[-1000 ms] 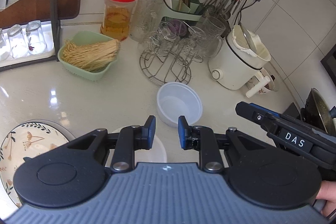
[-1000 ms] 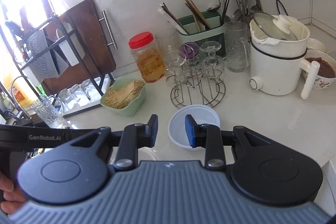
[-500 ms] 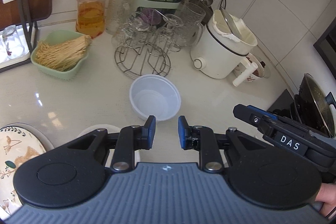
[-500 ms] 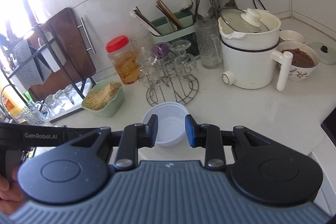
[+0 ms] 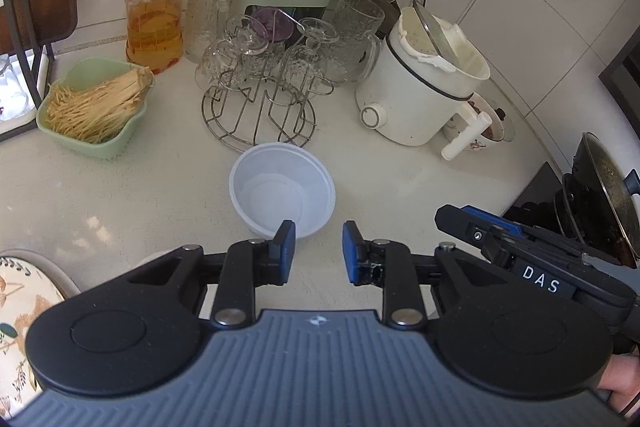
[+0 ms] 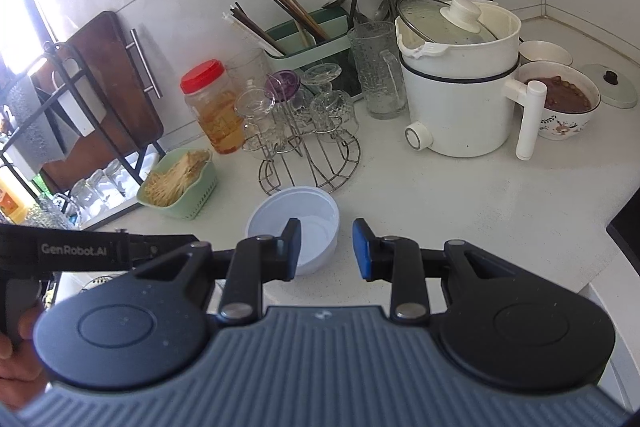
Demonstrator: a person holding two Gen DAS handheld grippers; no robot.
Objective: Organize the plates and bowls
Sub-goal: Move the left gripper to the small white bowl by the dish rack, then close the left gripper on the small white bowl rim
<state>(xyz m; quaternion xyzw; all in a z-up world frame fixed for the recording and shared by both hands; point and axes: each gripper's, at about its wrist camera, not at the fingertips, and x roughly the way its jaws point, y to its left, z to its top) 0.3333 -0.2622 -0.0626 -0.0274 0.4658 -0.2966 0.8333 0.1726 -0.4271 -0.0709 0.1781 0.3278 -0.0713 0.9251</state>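
One floral plate (image 5: 16,311), left view only

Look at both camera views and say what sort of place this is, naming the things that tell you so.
Most likely a home kitchen counter: a white electric cooking pot stands by the tiled wall, chopsticks fill a green utensil holder, and upturned glasses hang on a wire drying rack.

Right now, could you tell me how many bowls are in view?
3: a white plastic bowl in front of both grippers, a patterned bowl of brown food right of the cooker, a small white bowl behind it. Others may be hidden.
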